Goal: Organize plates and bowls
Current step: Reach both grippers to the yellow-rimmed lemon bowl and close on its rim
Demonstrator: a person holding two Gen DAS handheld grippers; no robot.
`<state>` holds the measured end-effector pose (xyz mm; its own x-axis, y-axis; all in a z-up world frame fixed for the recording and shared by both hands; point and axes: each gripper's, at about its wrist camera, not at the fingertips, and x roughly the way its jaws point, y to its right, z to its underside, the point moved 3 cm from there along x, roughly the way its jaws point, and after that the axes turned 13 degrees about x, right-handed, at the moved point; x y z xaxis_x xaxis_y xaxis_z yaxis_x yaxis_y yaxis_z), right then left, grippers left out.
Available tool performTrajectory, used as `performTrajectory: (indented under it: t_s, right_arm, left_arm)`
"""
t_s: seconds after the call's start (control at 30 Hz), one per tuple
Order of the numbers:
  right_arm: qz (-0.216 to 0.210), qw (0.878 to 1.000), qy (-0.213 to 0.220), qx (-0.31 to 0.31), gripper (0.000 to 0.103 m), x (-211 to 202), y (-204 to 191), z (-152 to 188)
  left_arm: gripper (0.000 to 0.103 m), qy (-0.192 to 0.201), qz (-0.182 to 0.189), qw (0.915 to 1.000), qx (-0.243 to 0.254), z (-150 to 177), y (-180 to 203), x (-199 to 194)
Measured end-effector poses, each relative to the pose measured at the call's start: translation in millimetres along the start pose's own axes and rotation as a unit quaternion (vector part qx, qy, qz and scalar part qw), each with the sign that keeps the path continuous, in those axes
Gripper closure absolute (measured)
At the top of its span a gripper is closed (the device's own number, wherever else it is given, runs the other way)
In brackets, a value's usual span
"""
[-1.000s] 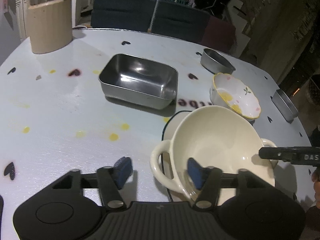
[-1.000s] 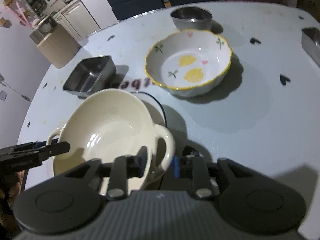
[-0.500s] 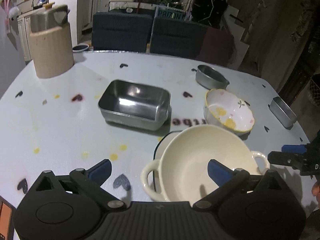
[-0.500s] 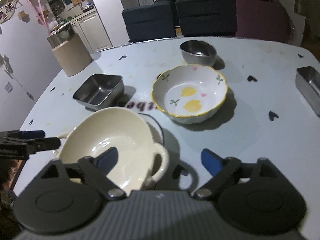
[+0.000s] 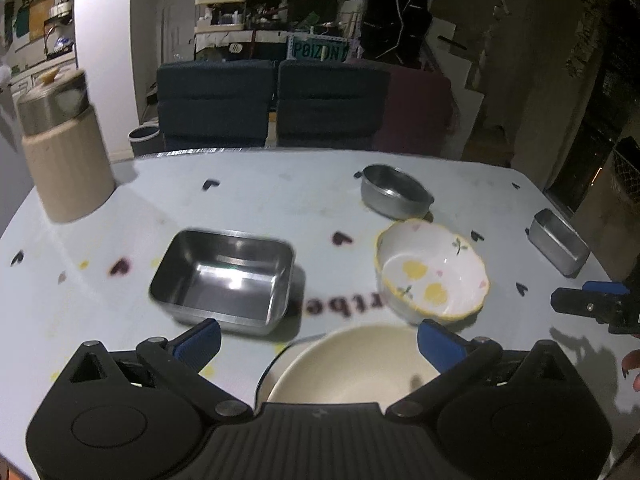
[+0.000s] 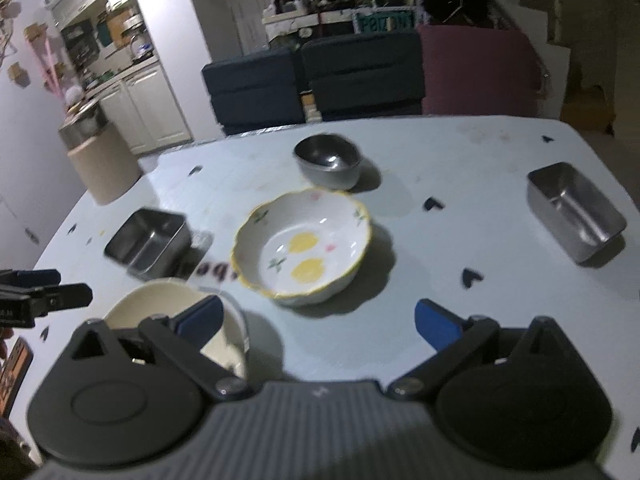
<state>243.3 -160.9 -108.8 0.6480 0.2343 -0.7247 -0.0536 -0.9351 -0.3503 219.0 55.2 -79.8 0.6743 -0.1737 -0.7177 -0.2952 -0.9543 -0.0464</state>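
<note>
Round bowl (image 6: pixel 327 160) behind scalloped bowl (image 6: pixel 303 244)

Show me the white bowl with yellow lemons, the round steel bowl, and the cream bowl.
White bowl with yellow lemons (image 6: pixel 304 248): right wrist view, inner bottom.
Round steel bowl (image 6: pixel 326 154): right wrist view, inside.
Cream bowl (image 5: pixel 352 364): left wrist view, inner wall.

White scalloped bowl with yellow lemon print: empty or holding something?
Empty. The white scalloped lemon-print bowl sits upright on the table; its inside shows only the painted pattern in both views.
</note>
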Motion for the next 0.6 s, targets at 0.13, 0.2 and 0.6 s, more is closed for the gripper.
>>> performTrajectory:
  t_s: [0.13,0.2,0.6]
  right_arm:
    - [0.012,1.0,0.014,0.006,0.0,4,11,-15]
    - [0.017,1.0,0.02,0.006,0.0,7,14,-22]
    - [0.02,1.0,0.017,0.016,0.0,38,13,-59]
  left_arm:
    - [0.0,0.008,0.003,1.0,-0.002,-19,7,12]
    - [0.0,0.01,0.006,0.9999,-0.004,-28,10,18]
    - [0.016,-0.005,0.024,0.9997,-0.005,-68,34,70]
